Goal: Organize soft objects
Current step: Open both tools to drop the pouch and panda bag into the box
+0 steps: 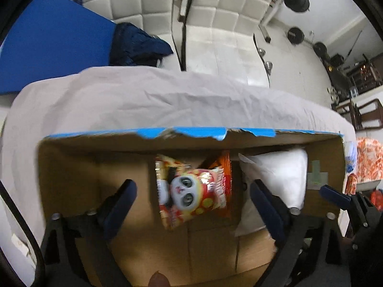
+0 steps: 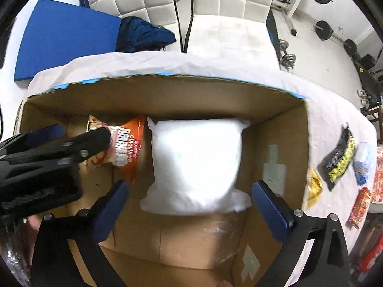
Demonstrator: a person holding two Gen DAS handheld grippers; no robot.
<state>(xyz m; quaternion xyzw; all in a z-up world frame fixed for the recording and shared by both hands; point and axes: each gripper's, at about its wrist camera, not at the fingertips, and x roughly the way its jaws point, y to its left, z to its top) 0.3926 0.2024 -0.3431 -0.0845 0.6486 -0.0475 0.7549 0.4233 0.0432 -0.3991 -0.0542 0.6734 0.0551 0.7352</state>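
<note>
Your left claw [image 1: 192, 197] hangs wide over the cardboard box [image 1: 69, 172], holding nothing, with the panda snack packet [image 1: 191, 192] lying between its fingers on the box floor and an orange packet [image 1: 223, 167] tucked just behind it at 1 o'clock. Your right claw [image 2: 189, 197] also gapes wide and empty, the white pillow [image 2: 197, 160] lying between its fingers at 12 o'clock. More snack packets [image 2: 340, 159] lie on the cloth-covered desk [image 2: 330, 119] outside the box at 3 o'clock.

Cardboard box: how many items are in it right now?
3. A panda snack bag lies left of centre, an orange packet stands behind it, and a white pillow pack sits to their right in the cardboard box. More may be hidden underneath.
</note>
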